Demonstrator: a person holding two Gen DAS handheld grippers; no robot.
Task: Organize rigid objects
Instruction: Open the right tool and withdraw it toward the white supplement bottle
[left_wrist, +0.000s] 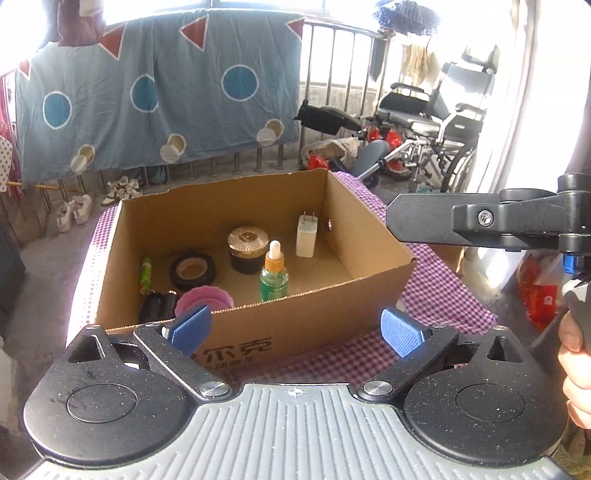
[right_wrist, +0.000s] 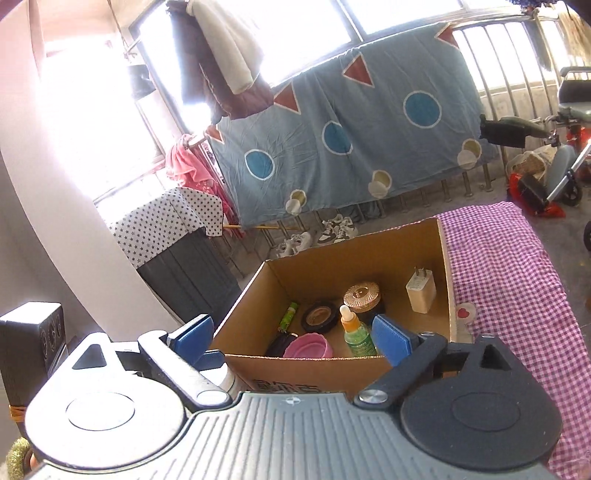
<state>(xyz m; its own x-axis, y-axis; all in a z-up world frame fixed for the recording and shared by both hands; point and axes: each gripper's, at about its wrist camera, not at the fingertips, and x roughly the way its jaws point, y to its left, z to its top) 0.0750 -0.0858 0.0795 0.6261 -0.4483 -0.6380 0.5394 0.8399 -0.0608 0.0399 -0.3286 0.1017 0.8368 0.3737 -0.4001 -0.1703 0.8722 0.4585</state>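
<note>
Both my grippers, left (left_wrist: 295, 328) and right (right_wrist: 293, 341), hang released and empty before the box (left_wrist: 332, 314); a careless nudge could topple the dropper bottle (left_wrist: 274, 273).

Blue sheet (left_wrist: 155, 96) draped over the railing (left_wrist: 332, 74) at twelve o'clock, sneakers (left_wrist: 75, 210) on the floor at ten beneath it, wheelchair (left_wrist: 436, 125) parked at two, checked cloth (right_wrist: 509, 266) spread at three.

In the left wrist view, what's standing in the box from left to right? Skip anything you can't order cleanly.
Green tube → black tape roll → gold-lidded jar → green dropper bottle → white charger plug. The pink bowl and the black items at the near wall overlap these, so I leave them out.
</note>
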